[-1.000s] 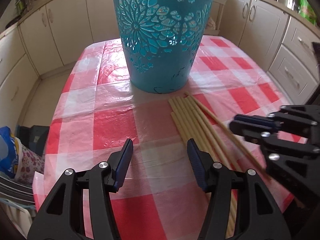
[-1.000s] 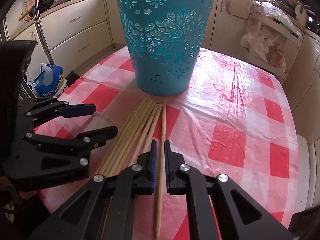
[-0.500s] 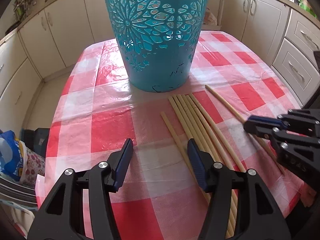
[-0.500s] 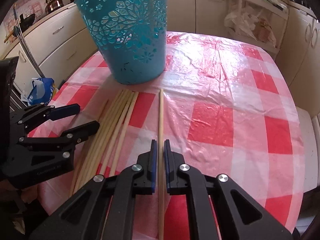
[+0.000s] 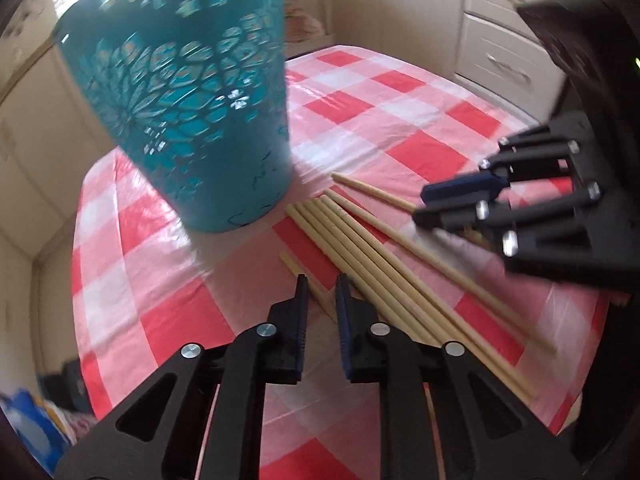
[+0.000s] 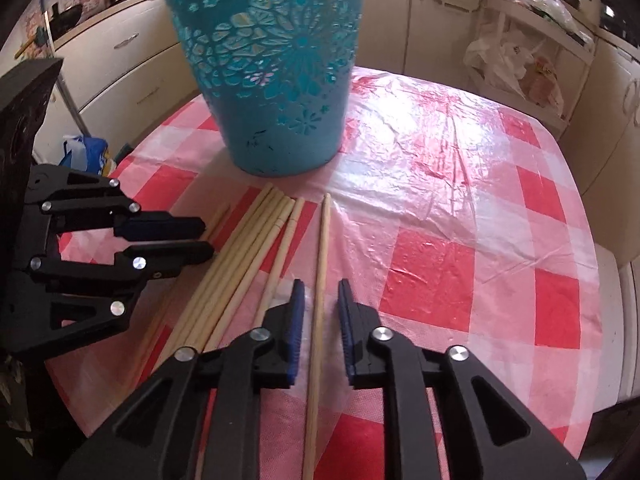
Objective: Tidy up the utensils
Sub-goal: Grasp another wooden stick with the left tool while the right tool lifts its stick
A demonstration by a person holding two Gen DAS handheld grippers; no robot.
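A teal cut-out bucket (image 5: 180,112) (image 6: 276,72) stands upright on the red-checked tablecloth (image 6: 460,200). In front of it lies a bundle of several wooden chopsticks (image 5: 360,256) (image 6: 248,248). My left gripper (image 5: 320,280) (image 6: 206,237) is to the left of the bundle. Its jaws are closing on a single chopstick (image 5: 294,266) that runs slantwise between them and touches both pads. My right gripper (image 6: 320,284) (image 5: 420,205) is shut on another single chopstick (image 6: 322,248), which points toward the bucket. Both held chopsticks are low over the cloth.
The table edge curves close on both sides, with cream cabinets (image 5: 500,52) around it. A blue bag (image 6: 86,152) sits on the floor to the left. A rack with plastic bags (image 6: 520,60) stands at the back right. Bare cloth lies right of the chopsticks.
My left jaws have gone from wide open to narrow around the lone chopstick, and that wrist has rolled. The right gripper stays shut on its chopstick and has shifted slightly.
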